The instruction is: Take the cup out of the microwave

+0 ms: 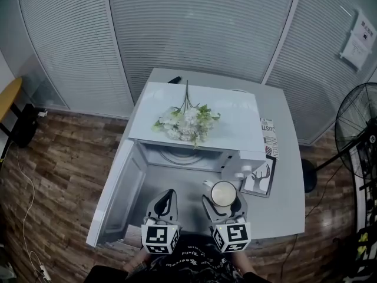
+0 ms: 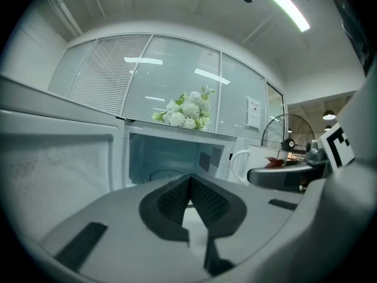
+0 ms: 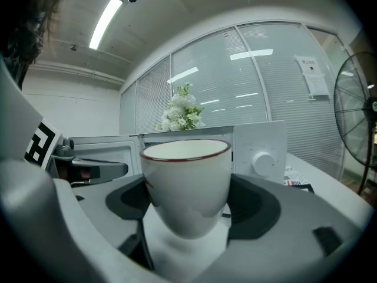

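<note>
Tongs on my right (image 1: 224,202) are clamped round the cup (image 3: 187,181), which hangs clear in front of the open microwave (image 1: 235,122); left tongs (image 2: 189,200) are pressed together, empty. Glazed ceramic, I'd say: stiff, slick, breakable, so gripping the body below the rim suits it.

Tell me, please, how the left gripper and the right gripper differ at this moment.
The left gripper has its jaws together on nothing; the right gripper has its jaws apart, clamped on the white cup. The left gripper faces the open microwave cavity; the right gripper faces its control panel. Both point toward the microwave.
</note>
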### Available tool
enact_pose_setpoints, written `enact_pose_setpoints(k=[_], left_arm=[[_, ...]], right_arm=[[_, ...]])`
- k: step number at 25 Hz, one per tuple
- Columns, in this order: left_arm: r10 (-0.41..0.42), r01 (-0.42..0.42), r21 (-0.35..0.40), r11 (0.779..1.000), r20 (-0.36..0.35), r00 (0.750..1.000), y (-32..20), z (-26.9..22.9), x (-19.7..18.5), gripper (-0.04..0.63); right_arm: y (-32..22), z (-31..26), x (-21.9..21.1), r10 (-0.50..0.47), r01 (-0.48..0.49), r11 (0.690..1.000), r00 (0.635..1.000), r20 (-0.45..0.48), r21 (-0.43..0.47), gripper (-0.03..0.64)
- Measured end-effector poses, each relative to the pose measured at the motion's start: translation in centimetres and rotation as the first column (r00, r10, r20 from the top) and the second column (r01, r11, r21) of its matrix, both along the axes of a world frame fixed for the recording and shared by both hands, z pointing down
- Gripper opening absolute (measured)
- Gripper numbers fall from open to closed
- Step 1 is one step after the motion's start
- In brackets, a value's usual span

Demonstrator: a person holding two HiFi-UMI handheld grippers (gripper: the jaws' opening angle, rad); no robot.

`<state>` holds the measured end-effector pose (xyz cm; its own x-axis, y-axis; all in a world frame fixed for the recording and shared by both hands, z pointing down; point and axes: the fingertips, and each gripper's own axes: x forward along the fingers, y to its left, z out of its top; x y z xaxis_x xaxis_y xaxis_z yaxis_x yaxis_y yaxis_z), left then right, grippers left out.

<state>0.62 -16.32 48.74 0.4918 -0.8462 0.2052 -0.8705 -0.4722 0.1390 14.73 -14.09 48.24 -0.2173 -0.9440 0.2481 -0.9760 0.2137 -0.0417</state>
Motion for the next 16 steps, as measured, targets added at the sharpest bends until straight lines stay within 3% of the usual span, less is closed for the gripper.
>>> enact_pose_setpoints(k=[16], left_arm=[[0.013,-0.013,-0.004,1.000,-0.001,1.000,0.0,-0.1,-0.3,0.005]], right_arm=[[0.1,0.0,-1.2,-0.029,0.029,1.000,1.000,-0.011,-0.011,0.391]])
